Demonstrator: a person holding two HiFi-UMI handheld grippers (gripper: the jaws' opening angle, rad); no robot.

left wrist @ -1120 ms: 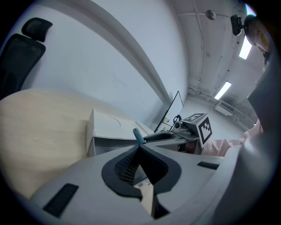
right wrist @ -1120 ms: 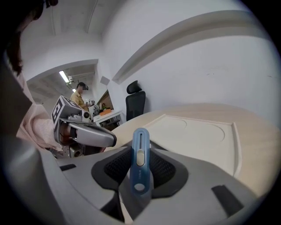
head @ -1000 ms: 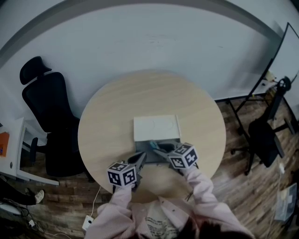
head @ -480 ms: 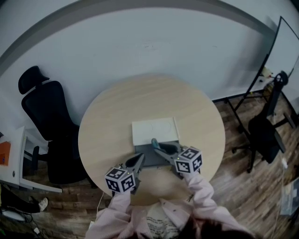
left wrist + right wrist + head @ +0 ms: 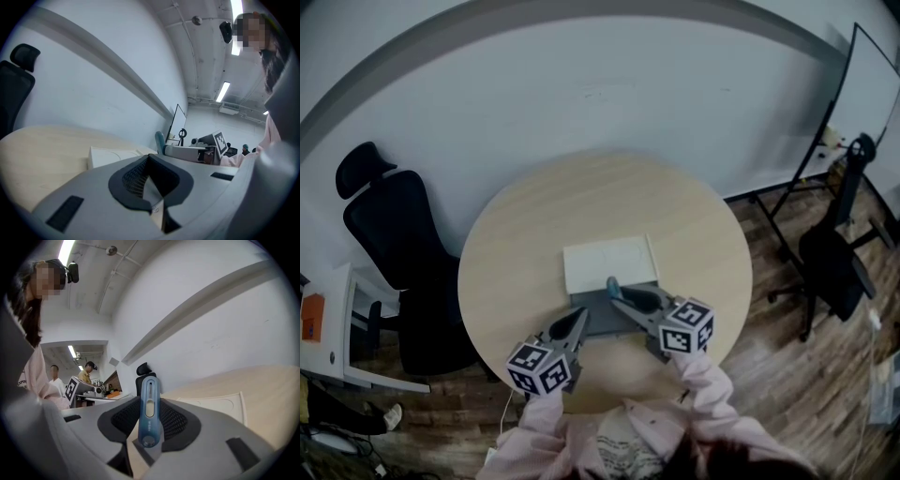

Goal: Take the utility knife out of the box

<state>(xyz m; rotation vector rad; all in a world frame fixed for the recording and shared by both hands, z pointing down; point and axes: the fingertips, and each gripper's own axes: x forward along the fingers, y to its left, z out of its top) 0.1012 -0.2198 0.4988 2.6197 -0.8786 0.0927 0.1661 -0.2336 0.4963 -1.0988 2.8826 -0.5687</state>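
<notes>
Utility knife was clamped in the right gripper, the dark pads pressed on both flat sides of the blue handle. Its long axis stood upright, crosswise to the line the jaws pointed along, with the slider slot facing the camera and the upper end clear above the jaw tips. In the head view that upper end showed over the open box, about where the white lid met the grey tray. Knife appeared to touch neither; judged lifted out, not yet set down. The relation that matters next: the box lay directly ahead of and below the held knife, with bare table to either side, so the carry would probably need to go sideways or back toward the person to clear the tray. Left gripper sat just beside the tray's near left corner, jaws together with nothing between them. Both grippers pointed away from the person, close to level, tilted slightly downward.
</notes>
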